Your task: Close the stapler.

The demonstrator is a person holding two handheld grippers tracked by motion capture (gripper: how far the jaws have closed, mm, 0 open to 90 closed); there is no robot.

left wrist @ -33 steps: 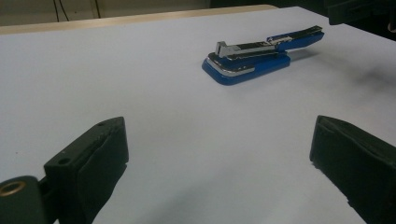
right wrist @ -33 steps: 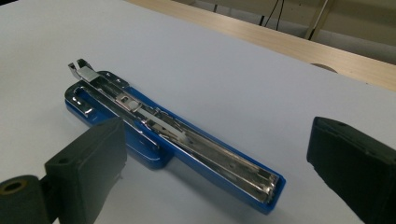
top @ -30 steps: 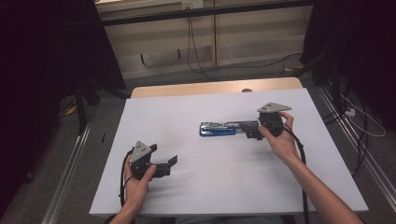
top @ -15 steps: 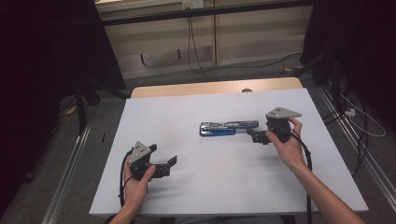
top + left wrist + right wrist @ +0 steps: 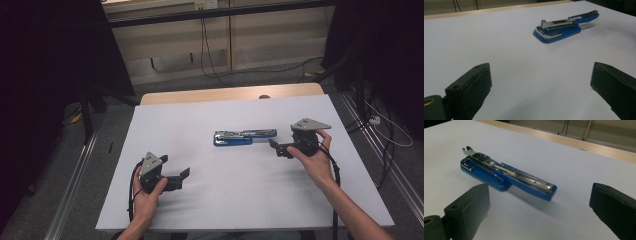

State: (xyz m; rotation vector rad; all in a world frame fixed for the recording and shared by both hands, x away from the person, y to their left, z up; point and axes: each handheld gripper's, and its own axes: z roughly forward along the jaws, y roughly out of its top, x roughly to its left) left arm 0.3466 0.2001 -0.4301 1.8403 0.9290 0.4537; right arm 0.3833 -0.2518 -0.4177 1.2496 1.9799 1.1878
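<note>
- Lying swung open on the white table (image 5: 165,125), the blue stapler (image 5: 243,136) is seen mid-table, top arm folded out flat past the base toward the right, metal staple track facing up.
- Progress is judged as early or between steps: stapler is opened out and not held by anything; whatever is to be done with it (closing, loading or lifting) is judged as left to do. No loose staples can be made out.
- Right gripper (image 5: 275,147) is held by the right hand (image 5: 315,160) just right of the stapler's far end, near but apart from it, no contact.
- Right jaws are spread wide and empty; in the right gripper view the stapler (image 5: 506,176) lies ahead of and between the two jaws, nearer the left one, arm tip pointing toward the camera.
- Left gripper (image 5: 182,177) is held by the left hand (image 5: 147,192) near the front left of the table, well apart from the stapler.
- Left jaws are also wide and empty; in the left gripper view the stapler (image 5: 564,28) sits far ahead, toward the right, only bare table between the jaws.
- Next reach is judged more likely from the right gripper, since it is closer and already lined up on the arm.
</note>
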